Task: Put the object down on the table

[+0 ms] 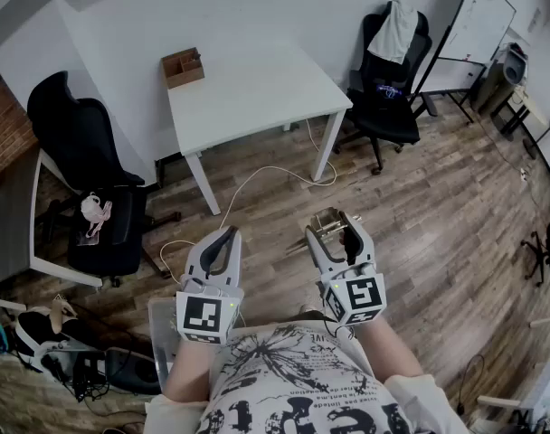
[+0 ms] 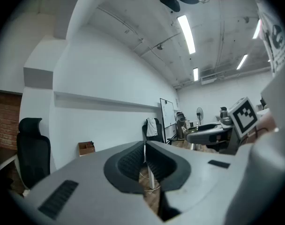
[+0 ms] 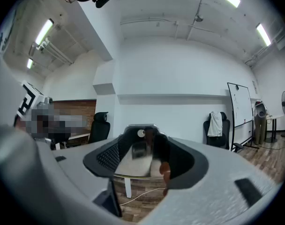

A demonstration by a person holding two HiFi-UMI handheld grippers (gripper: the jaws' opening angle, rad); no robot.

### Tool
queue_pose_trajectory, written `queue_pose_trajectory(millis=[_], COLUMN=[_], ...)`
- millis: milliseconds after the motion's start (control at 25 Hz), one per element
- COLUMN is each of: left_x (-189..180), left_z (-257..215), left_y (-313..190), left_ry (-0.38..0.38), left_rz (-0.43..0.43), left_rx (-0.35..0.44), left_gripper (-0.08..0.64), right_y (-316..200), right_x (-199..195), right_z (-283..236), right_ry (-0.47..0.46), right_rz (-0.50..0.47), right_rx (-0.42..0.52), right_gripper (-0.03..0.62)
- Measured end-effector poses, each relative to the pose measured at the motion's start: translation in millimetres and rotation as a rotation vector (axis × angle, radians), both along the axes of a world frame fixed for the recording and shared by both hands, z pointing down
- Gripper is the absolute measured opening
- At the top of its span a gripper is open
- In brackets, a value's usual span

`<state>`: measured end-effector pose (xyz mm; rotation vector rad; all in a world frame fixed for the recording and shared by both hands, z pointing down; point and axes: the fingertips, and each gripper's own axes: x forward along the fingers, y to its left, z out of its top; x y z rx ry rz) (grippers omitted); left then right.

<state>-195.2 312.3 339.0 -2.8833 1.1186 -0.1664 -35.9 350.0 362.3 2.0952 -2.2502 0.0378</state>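
Note:
A shiny metal object (image 1: 330,221) hangs over the wooden floor, and my right gripper (image 1: 334,230) is shut on it with the jaws standing wide. In the right gripper view the metal object (image 3: 138,157) fills the gap between the ribbed pads and mirrors the room. What kind of object it is I cannot tell. My left gripper (image 1: 226,236) is held beside it at the left, shut and empty, its fingertips (image 2: 143,150) meeting. The white table (image 1: 257,93) stands well ahead of both grippers, past a stretch of floor.
A small wooden box (image 1: 183,67) sits on the table's far left corner. Black office chairs stand at the left (image 1: 85,152) and at the right (image 1: 388,80). A white cable (image 1: 257,177) trails over the floor under the table. A whiteboard (image 1: 478,21) leans at the far right.

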Motion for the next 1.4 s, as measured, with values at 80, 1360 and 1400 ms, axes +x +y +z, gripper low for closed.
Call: queue_pose_trajectory(millis=[80,1360,1400], left_x=[-2.5,94.1,103.6], left_z=[4.7,37.4,37.3], left_y=[-1.6,-130.5,-143.7], left_ry=[0.01,-0.008,-0.004], left_rz=[-0.004,-0.208,-0.23], left_rx=[0.022,0.001,0.011], left_gripper=[0.012,0.012,0.012], right_y=[1.3,-164.0,-179.6], right_x=[-0.9,108.8,119.3], right_z=[1.3,42.7,42.3], right_ry=[0.001,-0.032,-0.031], right_rz=[0.003,-0.202,-0.22], right_rx=[-0.01,-0.07,-0.076], right_gripper=[0.279,0.279,0.279])
